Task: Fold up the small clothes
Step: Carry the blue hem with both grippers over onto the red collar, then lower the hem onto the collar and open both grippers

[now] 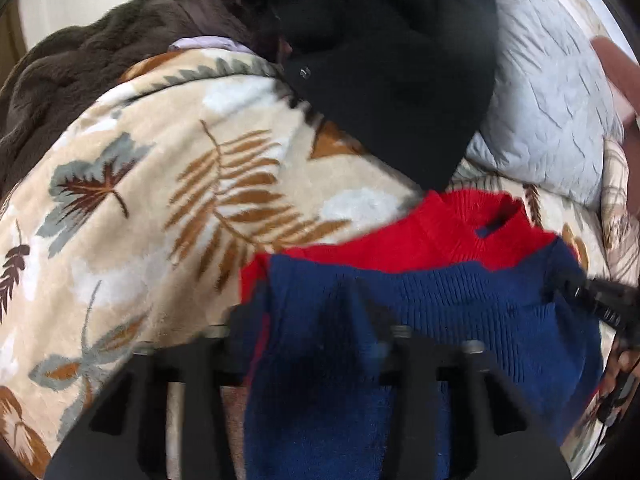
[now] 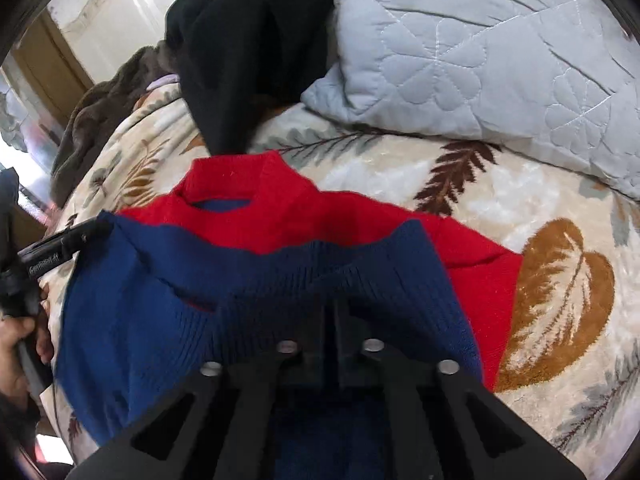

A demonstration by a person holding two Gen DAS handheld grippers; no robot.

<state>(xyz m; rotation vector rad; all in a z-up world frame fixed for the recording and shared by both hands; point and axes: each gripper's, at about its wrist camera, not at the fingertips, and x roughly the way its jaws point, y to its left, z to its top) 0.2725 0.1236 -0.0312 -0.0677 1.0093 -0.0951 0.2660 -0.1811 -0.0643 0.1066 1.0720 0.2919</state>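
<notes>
Knitwear fills the foreground: a small red-and-navy sweater (image 2: 280, 264) lies on the leaf-print blanket (image 2: 520, 200), its navy ribbed hem doubled toward the red collar. The right gripper (image 2: 330, 312) is clenched on that hem, the knit bunched at its tips. The left gripper (image 1: 360, 292) is likewise closed on the navy hem further along. Judged by its drape, the sweater is light, soft and stretchy, with nothing stiff in it, so it will sag between the two holds; the ribbed hem or the shoulder seams look the firmest places to pinch. Beyond the sweater's collar lies a black garment (image 2: 256, 40), to its right a pale quilted pillow (image 2: 480, 60), and to its left a brown fleece (image 1: 100, 60).
</notes>
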